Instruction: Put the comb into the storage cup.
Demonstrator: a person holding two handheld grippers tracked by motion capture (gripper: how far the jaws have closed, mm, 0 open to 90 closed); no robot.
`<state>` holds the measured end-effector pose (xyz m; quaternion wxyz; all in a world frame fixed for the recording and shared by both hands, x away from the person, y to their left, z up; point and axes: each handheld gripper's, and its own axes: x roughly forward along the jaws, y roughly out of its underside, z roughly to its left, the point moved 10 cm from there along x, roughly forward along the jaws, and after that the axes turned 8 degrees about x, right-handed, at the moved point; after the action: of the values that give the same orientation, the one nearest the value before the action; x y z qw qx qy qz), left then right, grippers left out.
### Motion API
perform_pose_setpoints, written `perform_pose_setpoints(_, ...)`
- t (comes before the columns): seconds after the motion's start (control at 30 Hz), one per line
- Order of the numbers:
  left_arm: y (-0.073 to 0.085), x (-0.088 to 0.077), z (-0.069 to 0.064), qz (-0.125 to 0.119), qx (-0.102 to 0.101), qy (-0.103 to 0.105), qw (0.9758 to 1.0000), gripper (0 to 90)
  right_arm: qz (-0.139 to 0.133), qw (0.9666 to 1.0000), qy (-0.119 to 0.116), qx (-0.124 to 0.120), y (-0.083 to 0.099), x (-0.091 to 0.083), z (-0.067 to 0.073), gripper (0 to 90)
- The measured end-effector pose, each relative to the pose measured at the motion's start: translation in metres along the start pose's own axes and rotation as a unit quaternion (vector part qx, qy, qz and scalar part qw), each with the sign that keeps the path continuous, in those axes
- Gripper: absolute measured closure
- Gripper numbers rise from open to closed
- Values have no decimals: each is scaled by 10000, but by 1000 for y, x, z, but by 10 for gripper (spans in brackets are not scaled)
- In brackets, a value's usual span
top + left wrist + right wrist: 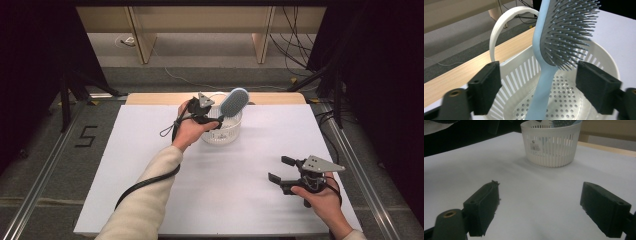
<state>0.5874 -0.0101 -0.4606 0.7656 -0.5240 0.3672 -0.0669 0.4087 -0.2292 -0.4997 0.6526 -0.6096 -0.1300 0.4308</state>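
The light-blue hairbrush [564,35] stands handle-down in the white slotted basket [222,131], at twelve o'clock on the table. The left gripper [537,82] is spread around its handle, not pinching; the right gripper [279,170], at four o'clock, is spread and empty.

- The left gripper [218,121], beside the white basket [222,134], is black with a grey three-cornered plate on top; a thick black cable trails from it along a cream knitted sleeve [142,200], and a thin black cord loops off its side.
- Its jaws are blocky matte black pads with small screw holes, and a brass-ringed hole sits in the arm behind one.
- The right gripper [277,170], well apart from the basket, has the same black body, a grey plate dotted with holes, and one frayed pad edge.
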Motion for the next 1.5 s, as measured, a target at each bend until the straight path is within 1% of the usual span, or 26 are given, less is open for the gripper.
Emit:
perform_pose_setpoints(0.03,1,-2,0,-5,-27,19,10000,162,-2,10000,0,8,0,0,0,168)
perform_pose_setpoints(0.13,5,-9,1,37,-57,50,10000,134,19,10000,0,5,1,0,0,167)
perform_pose_setpoints(0.23,9,-16,4,20,-148,44,9999,90,0,10000,5,4,0,0,0,167)
perform_pose_setpoints(0.37,17,-25,3,72,-106,120,9998,57,14,10000,22,21,0,0,-1,167)
perform_pose_setpoints(0.47,20,-32,5,18,-189,113,9998,39,14,10000,42,21,1,1,-2,167)
perform_pose_setpoints(0.53,24,-38,5,44,-186,123,9997,23,42,10000,40,22,2,1,-2,167)
perform_pose_setpoints(0.63,28,-46,4,48,-151,131,9998,8,10,10000,70,42,0,1,-3,167)
perform_pose_setpoints(0.67,29,-49,4,4,-145,85,9999,7,12,10000,80,46,0,1,-4,167)
perform_pose_setpoints(0.77,34,-54,3,32,-35,72,10000,0,15,9999,92,42,1,0,-5,167)
perform_pose_setpoints(0.93,41,-61,-1,38,-13,127,9999,0,0,9999,103,61,1,0,-5,167)
perform_pose_setpoints(0.97,42,-62,-2,31,17,119,9999,0,-6,9999,110,53,1,0,-6,167)
perform_pose_setpoints(1.0,44,-64,-3,44,90,110,9999,0,-13,9999,115,55,1,0,-6,166)
perform_pose_setpoints(1.03,44,-65,-3,35,105,98,9999,0,-10,9999,119,73,1,-1,-6,167)
perform_pose_setpoints(1.07,45,-67,-4,0,82,115,9999,0,-15,9999,120,83,0,-1,-6,167)
perform_pose_setpoints(1.13,46,-69,-5,-5,99,127,9999,0,-20,9999,122,89,1,-1,-7,167)
perform_pose_setpoints(1.23,48,-73,-6,-26,71,143,9999,0,-23,9999,130,93,0,-1,-7,167)
perform_pose_setpoints(1.4,55,-80,-9,-55,22,171,9998,0,-34,9999,108,102,0,0,-6,166)
perform_pose_setpoints(1.5,57,-86,-9,-129,24,129,9998,0,-45,9999,101,100,-1,-1,-7,167)
